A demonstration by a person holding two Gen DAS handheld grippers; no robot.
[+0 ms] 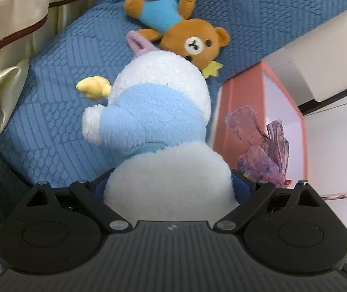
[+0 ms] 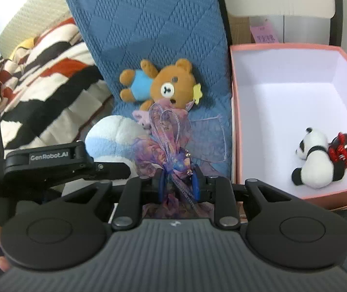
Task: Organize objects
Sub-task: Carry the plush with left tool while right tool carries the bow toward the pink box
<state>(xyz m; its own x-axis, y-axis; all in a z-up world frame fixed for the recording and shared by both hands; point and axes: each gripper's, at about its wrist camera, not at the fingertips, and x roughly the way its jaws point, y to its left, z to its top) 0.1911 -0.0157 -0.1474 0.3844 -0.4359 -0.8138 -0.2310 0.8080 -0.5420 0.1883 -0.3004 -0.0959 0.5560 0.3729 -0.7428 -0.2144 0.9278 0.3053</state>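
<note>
A fluffy white and light-blue plush toy (image 1: pixel 154 121) with yellow wings fills the wide gap of my left gripper (image 1: pixel 171 182), whose blue pads press on its white lower end. In the right wrist view the same plush (image 2: pixel 115 133) shows beside the left gripper's black finger (image 2: pixel 110 169). My right gripper (image 2: pixel 178 177) is shut on a sheer purple ribbon bow (image 2: pixel 168 141), which hangs over the bed edge; the bow (image 1: pixel 261 150) also shows in the left wrist view. A brown bear in a blue shirt (image 2: pixel 163 85) lies on the blue quilted cover (image 2: pixel 149 24).
To the right stands an open pink box (image 2: pixel 234 112) with a white inside. It holds a small panda (image 2: pixel 316 160) and a red and black toy (image 2: pixel 343 148). A striped blanket (image 2: pixel 39 73) lies on the left. Cream curtains (image 1: pixel 8 24) hang beyond the bed.
</note>
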